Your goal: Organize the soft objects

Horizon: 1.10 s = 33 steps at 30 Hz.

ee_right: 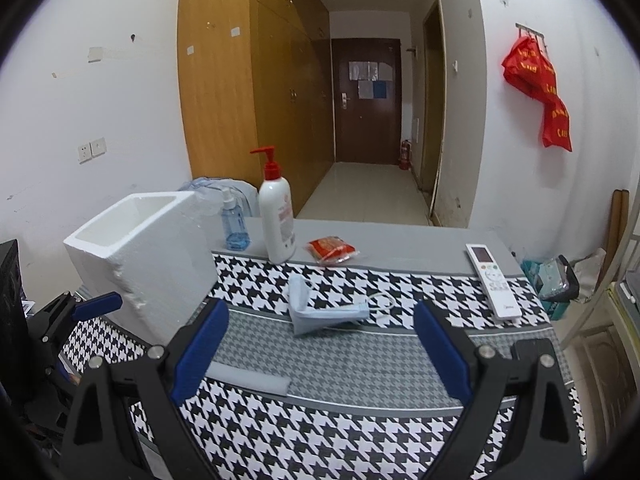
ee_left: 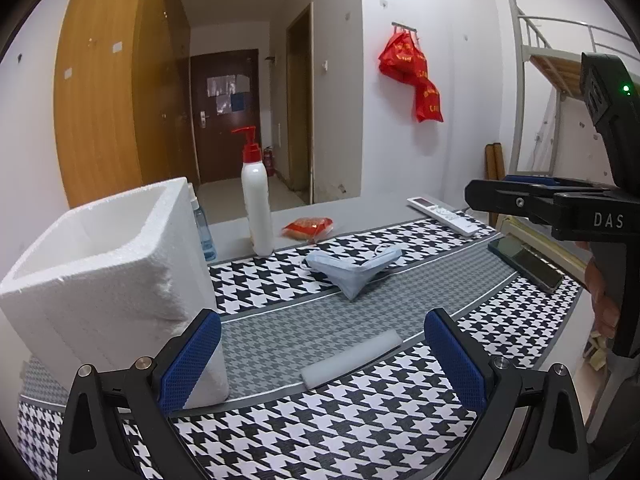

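Even, soft indoor light; shadows faint. Both views sharp at centre, strongly bowed toward dark vignetted corners. A green indicator light [ee_left: 626, 88] glows.

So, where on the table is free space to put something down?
Bare mat lies between the face mask and the foam strip, and nearer than the strip. The grey edge between the red packet and the remote is free. Around the foam box and bottles it is crowded.
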Motion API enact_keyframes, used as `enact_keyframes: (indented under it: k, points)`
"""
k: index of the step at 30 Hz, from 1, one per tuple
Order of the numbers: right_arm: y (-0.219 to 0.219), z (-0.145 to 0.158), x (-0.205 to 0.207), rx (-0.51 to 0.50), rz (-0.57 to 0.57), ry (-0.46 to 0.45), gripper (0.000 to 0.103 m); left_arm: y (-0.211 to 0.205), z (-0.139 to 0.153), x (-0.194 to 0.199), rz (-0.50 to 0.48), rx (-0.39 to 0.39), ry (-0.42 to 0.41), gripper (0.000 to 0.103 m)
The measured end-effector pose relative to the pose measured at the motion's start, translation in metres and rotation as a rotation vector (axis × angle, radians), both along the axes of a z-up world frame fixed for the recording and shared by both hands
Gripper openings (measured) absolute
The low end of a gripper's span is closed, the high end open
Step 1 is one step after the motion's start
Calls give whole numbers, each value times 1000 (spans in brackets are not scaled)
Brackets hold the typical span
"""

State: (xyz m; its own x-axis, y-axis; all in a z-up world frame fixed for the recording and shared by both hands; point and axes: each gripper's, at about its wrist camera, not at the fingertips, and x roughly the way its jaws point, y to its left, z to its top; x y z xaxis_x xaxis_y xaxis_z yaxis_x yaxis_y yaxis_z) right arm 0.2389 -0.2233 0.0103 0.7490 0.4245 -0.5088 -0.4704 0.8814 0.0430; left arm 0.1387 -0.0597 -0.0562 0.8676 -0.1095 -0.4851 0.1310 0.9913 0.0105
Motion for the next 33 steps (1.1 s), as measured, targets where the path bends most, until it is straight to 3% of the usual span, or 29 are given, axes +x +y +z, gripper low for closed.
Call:
enact_keyframes:
  k: [8,21,33]
  points:
    - [-10,-13,9,-6,-11,31,96,-6,-11,12,15,-15,19,102]
    - [-19,-30,24,-14,-13,70,96,-17,-27,31,-27,46,58,102]
    - [-11,-48,48,-63,7,141,96,-19,-49,59,-81,69,178,101]
